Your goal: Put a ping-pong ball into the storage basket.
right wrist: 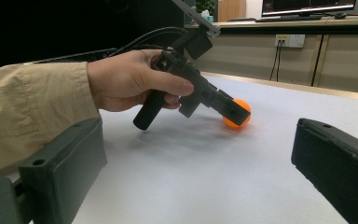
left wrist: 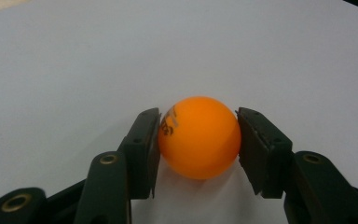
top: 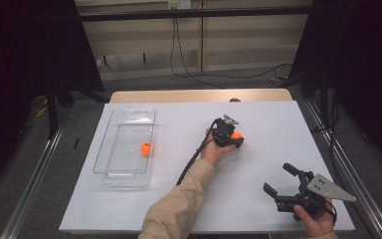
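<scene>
Orange ball [left wrist: 199, 137] clenched in left tool [top: 235, 138]; another ball [top: 145, 148] lies in clear tray [top: 110, 144]; right tool [top: 278, 180] released.

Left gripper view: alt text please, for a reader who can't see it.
An orange ball sits clamped between the two black pads of the left gripper, resting on a white table. Dark print marks the ball's left side, too blurred to read.
</scene>
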Action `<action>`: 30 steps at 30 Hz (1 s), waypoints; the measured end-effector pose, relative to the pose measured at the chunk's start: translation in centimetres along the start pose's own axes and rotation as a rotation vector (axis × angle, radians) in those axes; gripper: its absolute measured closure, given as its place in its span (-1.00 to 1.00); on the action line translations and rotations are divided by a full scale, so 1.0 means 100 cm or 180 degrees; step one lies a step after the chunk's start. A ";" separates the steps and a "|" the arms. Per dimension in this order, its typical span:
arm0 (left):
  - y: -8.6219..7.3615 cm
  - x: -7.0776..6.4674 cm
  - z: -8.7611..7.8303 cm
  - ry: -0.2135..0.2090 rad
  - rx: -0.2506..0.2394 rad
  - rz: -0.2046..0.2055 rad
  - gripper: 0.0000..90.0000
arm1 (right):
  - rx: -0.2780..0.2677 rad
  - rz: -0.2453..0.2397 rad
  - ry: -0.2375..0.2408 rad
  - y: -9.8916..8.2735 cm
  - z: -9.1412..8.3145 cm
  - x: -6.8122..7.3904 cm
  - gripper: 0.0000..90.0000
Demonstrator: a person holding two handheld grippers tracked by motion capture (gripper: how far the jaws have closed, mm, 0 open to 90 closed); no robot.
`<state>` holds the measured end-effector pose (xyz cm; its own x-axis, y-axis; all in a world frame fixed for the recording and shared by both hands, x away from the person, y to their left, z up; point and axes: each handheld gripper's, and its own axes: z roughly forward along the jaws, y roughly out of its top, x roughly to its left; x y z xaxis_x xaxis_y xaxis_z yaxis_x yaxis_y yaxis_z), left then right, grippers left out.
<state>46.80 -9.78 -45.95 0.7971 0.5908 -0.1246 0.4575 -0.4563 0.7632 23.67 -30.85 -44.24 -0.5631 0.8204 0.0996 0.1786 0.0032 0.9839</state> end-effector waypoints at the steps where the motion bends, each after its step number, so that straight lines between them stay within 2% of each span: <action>1: 0.000 0.000 -0.001 -0.0014 0.0003 0.0020 0.13 | -0.0001 0.0000 0.0000 0.000 0.000 0.000 -0.94; 12: 0.001 0.001 -0.010 -0.0064 -0.0022 -0.0004 0.13 | 0.0004 -0.0006 -0.0007 0.000 0.000 0.000 -0.94; 14: 0.001 0.001 -0.012 -0.0095 -0.0031 -0.0054 0.13 | 0.0004 -0.0006 -0.0012 0.000 0.000 0.000 -0.94; 24: -0.001 0.005 -0.020 -0.0147 -0.0011 -0.0134 0.13 | 0.0010 -0.0001 -0.0006 0.000 0.000 0.000 -0.94; 30: 0.000 0.006 -0.027 -0.0165 -0.0019 -0.0141 0.13 | 0.0013 -0.0008 -0.0003 0.000 0.000 0.000 -0.95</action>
<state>46.18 -7.66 -44.34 0.7954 0.5752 -0.1909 0.4907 -0.4264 0.7599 23.69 -30.80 -44.27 -0.5627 0.8209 0.0968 0.1805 0.0077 0.9835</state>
